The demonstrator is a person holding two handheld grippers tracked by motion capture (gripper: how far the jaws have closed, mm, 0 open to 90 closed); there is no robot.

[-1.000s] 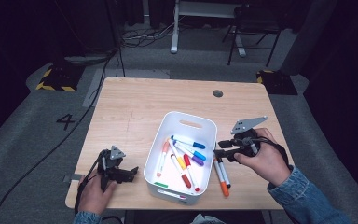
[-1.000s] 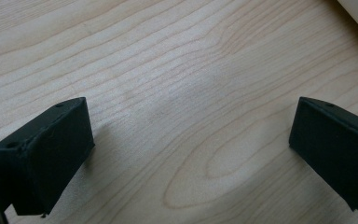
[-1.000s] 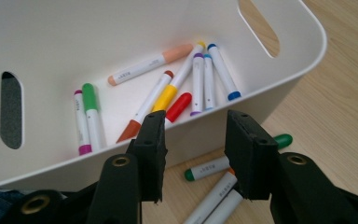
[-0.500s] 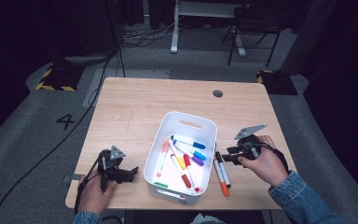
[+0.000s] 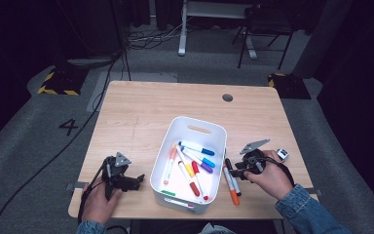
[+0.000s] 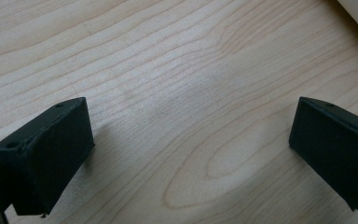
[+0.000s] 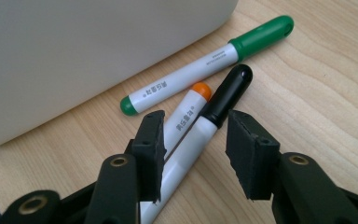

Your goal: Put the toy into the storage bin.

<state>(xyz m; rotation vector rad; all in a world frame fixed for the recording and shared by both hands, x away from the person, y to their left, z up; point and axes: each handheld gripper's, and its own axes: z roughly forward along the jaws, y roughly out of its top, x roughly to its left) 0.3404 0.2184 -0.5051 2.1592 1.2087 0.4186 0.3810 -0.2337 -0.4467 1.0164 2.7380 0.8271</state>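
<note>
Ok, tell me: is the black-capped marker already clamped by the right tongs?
No: in the right gripper view the right tongs straddle the black-capped marker on the table, with a gap showing beside each pad.

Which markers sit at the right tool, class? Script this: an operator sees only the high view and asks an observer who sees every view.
Observer: In the right gripper view, the right tool straddles the black-capped marker, jaws apart and not pressing it.
Operator: Is anything beside that marker?
Observer: An orange-capped marker lies right against it, partly behind one jaw.
Operator: And what is nearer the bin?
Observer: A green marker lies flat on the table, close to the white bin wall.
</note>
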